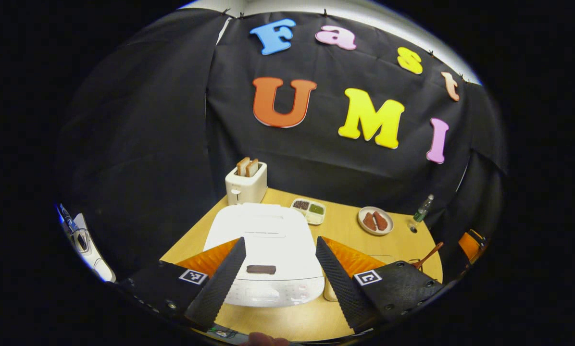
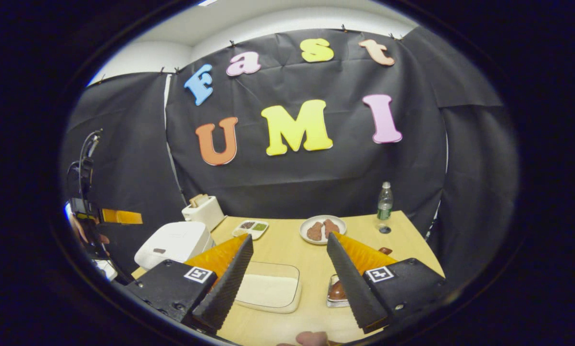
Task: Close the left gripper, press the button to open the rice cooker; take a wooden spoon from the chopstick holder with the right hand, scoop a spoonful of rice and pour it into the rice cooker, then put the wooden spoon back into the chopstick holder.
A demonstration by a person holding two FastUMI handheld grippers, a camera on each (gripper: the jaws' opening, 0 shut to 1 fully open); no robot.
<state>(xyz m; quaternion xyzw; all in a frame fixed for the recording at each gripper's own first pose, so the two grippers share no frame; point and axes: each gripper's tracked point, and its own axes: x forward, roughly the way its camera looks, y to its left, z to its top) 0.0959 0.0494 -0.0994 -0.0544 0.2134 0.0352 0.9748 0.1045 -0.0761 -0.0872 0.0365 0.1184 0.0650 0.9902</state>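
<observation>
The white rice cooker [image 1: 268, 240] sits shut on the wooden table, with its dark button [image 1: 261, 269] on the front of the lid. My left gripper [image 1: 280, 239] hovers open just in front of it, and the button shows between the two fingers. The wooden spoon [image 1: 431, 253] sticks up at the right, partly behind one finger. My right gripper [image 2: 290, 236] is open and holds nothing. Beneath it lies a clear tray of rice [image 2: 270, 290]. The metal chopstick holder [image 2: 336, 291] with the brown spoon stands beside the right finger. The rice cooker [image 2: 172, 242] is off to the left.
At the back stand a white toaster [image 1: 245, 185] with bread slices, a divided dish [image 1: 309, 210], a plate [image 1: 375, 221] with brown pieces and a small bottle [image 1: 422, 209]. The black cloth wall closes the table's far side. A hand holds the left gripper [image 2: 121, 216] at the left edge.
</observation>
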